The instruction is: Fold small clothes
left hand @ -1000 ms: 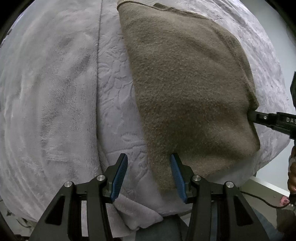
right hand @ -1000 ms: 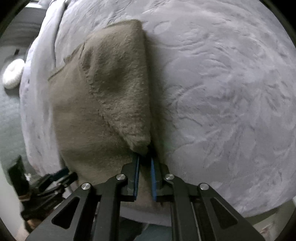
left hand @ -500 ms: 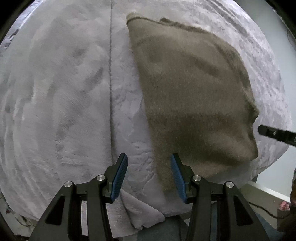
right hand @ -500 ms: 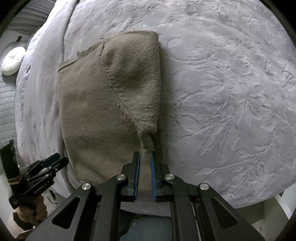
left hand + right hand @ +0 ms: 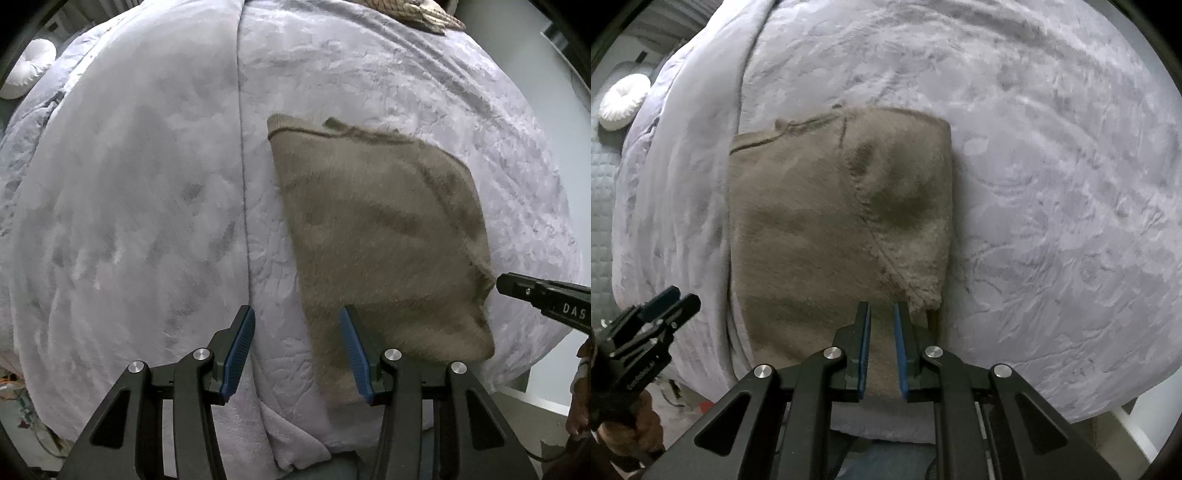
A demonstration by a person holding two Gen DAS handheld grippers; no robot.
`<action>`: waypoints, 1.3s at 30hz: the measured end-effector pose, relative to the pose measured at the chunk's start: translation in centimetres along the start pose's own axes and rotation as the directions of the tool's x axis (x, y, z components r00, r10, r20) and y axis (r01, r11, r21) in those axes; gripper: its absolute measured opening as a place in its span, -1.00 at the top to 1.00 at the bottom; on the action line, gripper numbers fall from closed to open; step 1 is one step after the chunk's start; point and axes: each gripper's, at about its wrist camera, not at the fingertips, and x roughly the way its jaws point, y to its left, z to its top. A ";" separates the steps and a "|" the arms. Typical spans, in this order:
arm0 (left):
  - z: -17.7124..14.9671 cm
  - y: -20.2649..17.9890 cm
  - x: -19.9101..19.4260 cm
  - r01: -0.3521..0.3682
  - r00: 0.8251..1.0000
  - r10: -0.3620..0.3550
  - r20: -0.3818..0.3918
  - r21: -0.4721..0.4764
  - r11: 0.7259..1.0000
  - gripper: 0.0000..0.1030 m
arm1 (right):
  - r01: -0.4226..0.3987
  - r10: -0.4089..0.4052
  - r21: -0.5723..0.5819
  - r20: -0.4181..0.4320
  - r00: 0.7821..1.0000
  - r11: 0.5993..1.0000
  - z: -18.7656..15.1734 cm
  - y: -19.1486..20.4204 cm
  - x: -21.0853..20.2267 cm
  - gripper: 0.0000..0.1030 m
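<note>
Now the brown garment (image 5: 827,229) lies folded on the lilac blanket (image 5: 1052,184) of the bed, near the front edge. One flap is turned over along its right side, a seam running diagonally across the top layer.

Left tongs (image 5: 297,347): jaws apart, nothing between them, hanging over the blanket just beside the garment's left edge.

Right tongs (image 5: 881,350): jaws have just been opening to a narrow gap; no cloth is pinched, and the flap's lower corner (image 5: 923,299) lies just ahead of the tips.

Handling, as a judgement:
- Fleecy knit, soft and light, no stiffness; it will sag from any single hold.
- Fuzzy surface should grip itself and the plush blanket, so layers are likely to stay put but drag when slid.
- Nothing fragile; a firm pinch is safe.

Where to take hold: the two near corners, or the left edge and the flap corner, pinching every layer together. Layer count at the front edge is hard to read; possibly two.

A white round cushion (image 5: 624,101) lies off the bed, well apart.
</note>
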 end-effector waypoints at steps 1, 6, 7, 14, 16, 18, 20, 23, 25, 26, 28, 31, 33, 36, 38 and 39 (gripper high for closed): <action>0.1 0.2 -0.4 -0.008 1.000 0.008 0.012 0.000 1.000 0.03 | 0.014 -0.014 -0.010 0.005 1.000 1.000 0.2 0.3 -0.2 0.72; 0.9 -0.8 -1.3 -0.014 0.999 0.015 0.046 -0.015 1.000 -0.44 | 0.047 -0.046 -0.023 0.026 0.999 0.999 0.7 1.2 -0.8 -0.25; 1.0 -0.7 -1.5 -0.010 0.998 0.011 0.055 -0.023 1.000 -0.87 | 0.058 -0.057 -0.024 0.035 0.998 0.998 0.8 1.3 -1.0 -0.30; 1.6 -0.9 -2.7 -0.019 0.995 0.024 0.093 -0.050 0.999 -0.98 | 0.096 -0.094 -0.026 0.085 0.992 0.995 1.3 1.7 -2.5 -0.57; 1.7 -0.6 -2.6 -0.004 0.996 0.010 0.086 -0.068 0.998 -0.98 | 0.121 -0.117 -0.031 0.102 0.988 0.992 1.4 1.9 -2.8 -0.68; 1.8 -0.4 -2.5 -0.007 0.997 0.014 0.077 -0.082 0.997 -0.98 | 0.130 -0.126 -0.030 0.113 0.986 0.991 1.4 1.9 -3.1 -0.84; 1.7 -0.4 -2.4 -0.036 0.997 0.042 0.070 -0.079 0.996 -0.98 | 0.148 -0.144 -0.029 0.122 0.982 0.989 1.5 2.0 -3.2 -1.00; 1.6 -0.4 -2.3 -0.053 0.996 0.058 0.067 -0.074 0.996 -0.98 | 0.172 -0.166 -0.029 0.139 0.976 0.985 1.5 2.1 -3.2 -0.99; 1.5 -0.4 -2.3 -0.057 0.996 0.063 0.067 -0.079 0.995 -0.98 | 0.176 -0.171 -0.025 0.145 0.975 0.984 1.5 2.0 -3.2 -0.99; 1.5 -0.4 -2.3 -0.061 0.996 0.066 0.067 -0.081 0.995 -0.97 | 0.174 -0.169 -0.022 0.144 0.975 0.985 1.6 2.0 -3.2 -0.99; 1.4 -0.4 -2.3 -0.072 0.995 0.077 0.067 -0.081 0.994 -0.97 | 0.175 -0.170 -0.020 0.140 0.975 0.984 1.6 1.9 -3.2 -0.99; 1.5 -0.4 -2.3 -0.079 0.994 0.085 0.066 -0.082 0.994 -0.97 | 0.173 -0.169 -0.018 0.134 0.977 0.985 1.6 1.9 -3.2 -0.99; 1.5 -0.2 -2.3 -0.080 0.994 0.085 0.062 -0.085 0.993 -0.98 | 0.169 -0.166 -0.015 0.130 0.978 0.985 1.6 1.8 -3.2 -0.99; 1.5 -0.1 -2.2 -0.084 0.994 0.089 0.060 -0.089 0.992 -0.98 | 0.170 -0.167 -0.012 0.125 0.978 0.985 1.7 1.8 -3.0 -0.99; 1.6 0.0 -2.2 -0.085 0.994 0.091 0.058 -0.091 0.992 -0.98 | 0.168 -0.166 -0.013 0.122 0.979 0.986 1.6 1.9 -3.0 -0.99; 1.5 0.0 -2.2 -0.085 0.994 0.090 0.056 -0.092 0.992 -0.98 | 0.169 -0.166 -0.014 0.121 0.979 0.986 1.6 2.0 -2.9 -0.99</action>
